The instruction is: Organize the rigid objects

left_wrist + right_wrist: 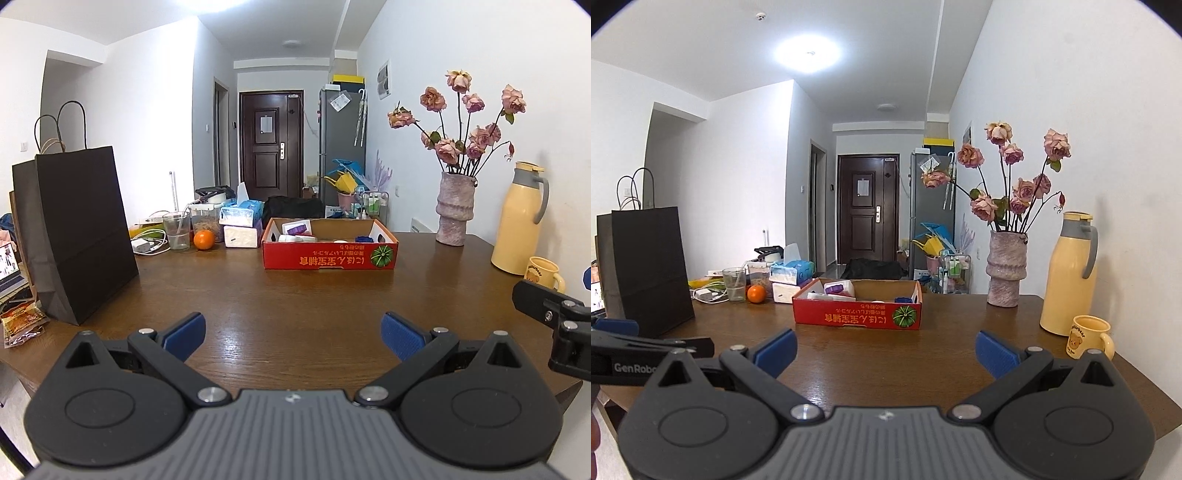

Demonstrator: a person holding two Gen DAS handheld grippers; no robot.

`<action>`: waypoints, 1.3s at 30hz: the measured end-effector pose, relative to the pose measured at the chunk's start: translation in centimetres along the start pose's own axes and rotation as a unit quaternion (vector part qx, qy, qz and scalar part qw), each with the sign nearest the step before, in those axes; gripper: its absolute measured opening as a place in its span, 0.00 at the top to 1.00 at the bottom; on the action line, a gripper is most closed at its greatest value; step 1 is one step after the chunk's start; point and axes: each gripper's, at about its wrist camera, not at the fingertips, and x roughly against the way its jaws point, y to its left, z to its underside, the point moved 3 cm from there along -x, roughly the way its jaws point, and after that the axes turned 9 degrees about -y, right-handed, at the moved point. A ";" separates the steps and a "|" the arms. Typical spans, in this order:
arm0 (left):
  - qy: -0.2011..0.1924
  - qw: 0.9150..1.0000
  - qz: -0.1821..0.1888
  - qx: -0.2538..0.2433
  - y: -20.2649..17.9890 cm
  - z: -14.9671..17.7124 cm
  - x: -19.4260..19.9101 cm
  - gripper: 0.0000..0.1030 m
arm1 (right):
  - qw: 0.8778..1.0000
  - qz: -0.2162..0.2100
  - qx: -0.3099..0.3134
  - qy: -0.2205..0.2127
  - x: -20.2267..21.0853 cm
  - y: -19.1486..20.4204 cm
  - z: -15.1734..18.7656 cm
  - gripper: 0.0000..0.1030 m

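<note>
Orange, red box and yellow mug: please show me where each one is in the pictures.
orange [204, 239], left wrist view, middle of the fruit.
red box [328, 257], left wrist view, front wall with the print.
yellow mug [1087, 336], right wrist view, side of the cup with the bear drawing.

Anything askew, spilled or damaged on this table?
No spills or breakage. The red cardboard box sits with its print upside down toward the cameras, and the roses in the vase look wilted and droopy.
</note>
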 end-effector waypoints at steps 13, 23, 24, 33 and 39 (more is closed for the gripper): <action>0.008 1.000 -0.003 0.005 0.3 0.3 -0.3 0.00 | 1.000 -0.003 0.002 0.007 -0.4 0.3 0.2 0.00; 0.011 1.000 -0.002 0.005 0.3 0.5 -0.3 0.00 | 1.000 0.001 0.000 0.010 -0.7 0.0 0.3 0.00; 0.011 1.000 -0.003 0.005 0.3 0.5 -0.3 0.00 | 1.000 0.001 0.000 0.011 -0.7 0.0 0.3 0.00; 0.015 1.000 -0.003 0.006 0.4 0.8 -0.5 0.00 | 1.000 0.001 0.001 0.015 -0.9 -0.2 0.7 0.00; 0.018 1.000 -0.002 0.004 0.4 1.0 -0.6 0.00 | 1.000 0.001 0.002 0.015 -0.9 -0.1 0.7 0.00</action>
